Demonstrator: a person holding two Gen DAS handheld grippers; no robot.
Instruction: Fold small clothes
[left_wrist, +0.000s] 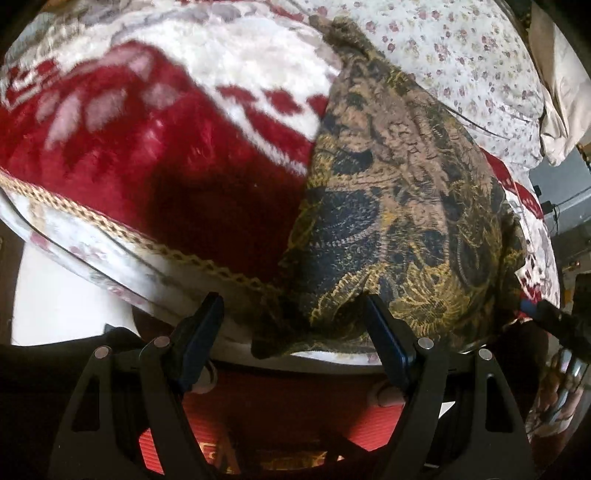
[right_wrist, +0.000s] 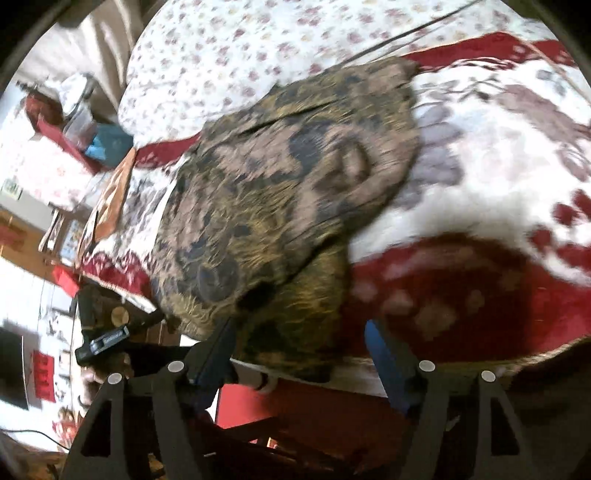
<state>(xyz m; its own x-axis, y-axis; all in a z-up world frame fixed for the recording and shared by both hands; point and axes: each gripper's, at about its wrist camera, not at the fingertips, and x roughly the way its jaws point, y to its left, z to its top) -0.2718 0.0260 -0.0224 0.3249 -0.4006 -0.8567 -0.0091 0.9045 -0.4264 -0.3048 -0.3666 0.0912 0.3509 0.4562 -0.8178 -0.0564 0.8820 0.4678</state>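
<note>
A small patterned garment (left_wrist: 399, 206), brown with dark blue and gold print, lies on a red and white plush blanket (left_wrist: 140, 147) at the bed's near edge. It also shows in the right wrist view (right_wrist: 280, 192), blurred. My left gripper (left_wrist: 291, 306) is open, its fingers straddling the garment's near hem that hangs over the edge. My right gripper (right_wrist: 299, 328) is open, with the garment's near corner between its fingers. Neither pair of fingers is closed on the cloth.
A floral white pillow (left_wrist: 461, 62) lies behind the garment, also seen in the right wrist view (right_wrist: 240, 48). A red mat (left_wrist: 277, 417) lies on the floor below the bed edge. Furniture and clutter (right_wrist: 55, 147) stand left in the right wrist view.
</note>
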